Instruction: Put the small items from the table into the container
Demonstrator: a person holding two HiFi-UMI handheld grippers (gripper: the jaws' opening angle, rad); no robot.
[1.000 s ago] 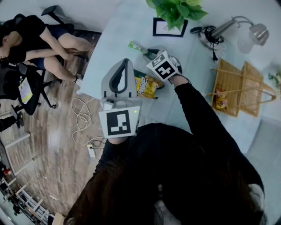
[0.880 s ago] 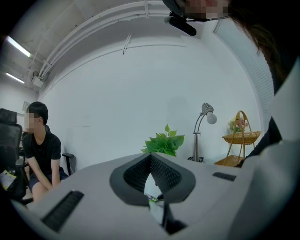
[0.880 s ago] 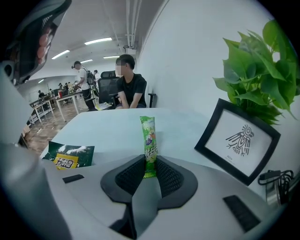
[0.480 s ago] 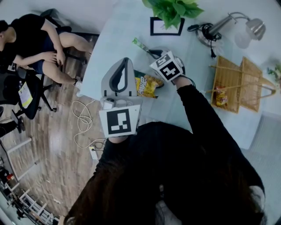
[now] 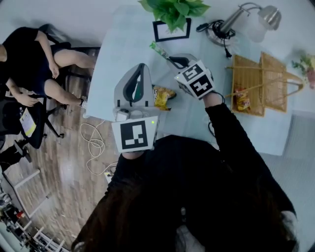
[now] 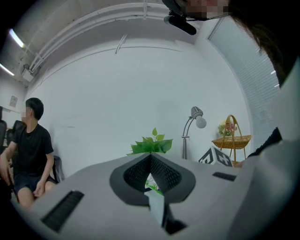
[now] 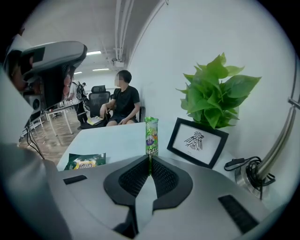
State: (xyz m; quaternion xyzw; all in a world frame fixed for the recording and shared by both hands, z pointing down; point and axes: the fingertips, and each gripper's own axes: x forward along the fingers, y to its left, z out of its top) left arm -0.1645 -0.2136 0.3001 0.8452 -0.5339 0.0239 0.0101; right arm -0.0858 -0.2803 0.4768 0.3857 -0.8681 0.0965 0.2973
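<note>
My right gripper (image 7: 150, 158) is shut on one end of a long green snack stick packet (image 7: 151, 135), which juts out beyond the jaws above the pale table (image 7: 108, 140). In the head view the same right gripper (image 5: 173, 59) holds the green packet (image 5: 159, 50) near the table's far side. A yellow snack bag (image 5: 162, 96) lies on the table between both grippers; it shows as a green-and-yellow bag (image 7: 86, 161) in the right gripper view. My left gripper (image 5: 141, 67) is shut and holds nothing (image 6: 151, 157). The wicker basket (image 5: 268, 69) stands at the right with a snack inside.
A potted plant (image 5: 172, 11), a black picture frame (image 5: 171, 30) and a desk lamp (image 5: 231, 19) with its cable stand along the table's far edge. A person (image 5: 29, 64) sits on a chair left of the table. Cables (image 5: 93, 142) lie on the wooden floor.
My right gripper has closed on the green packet's end and lifted it off the table, rising toward the right. The left gripper has shifted slightly.
</note>
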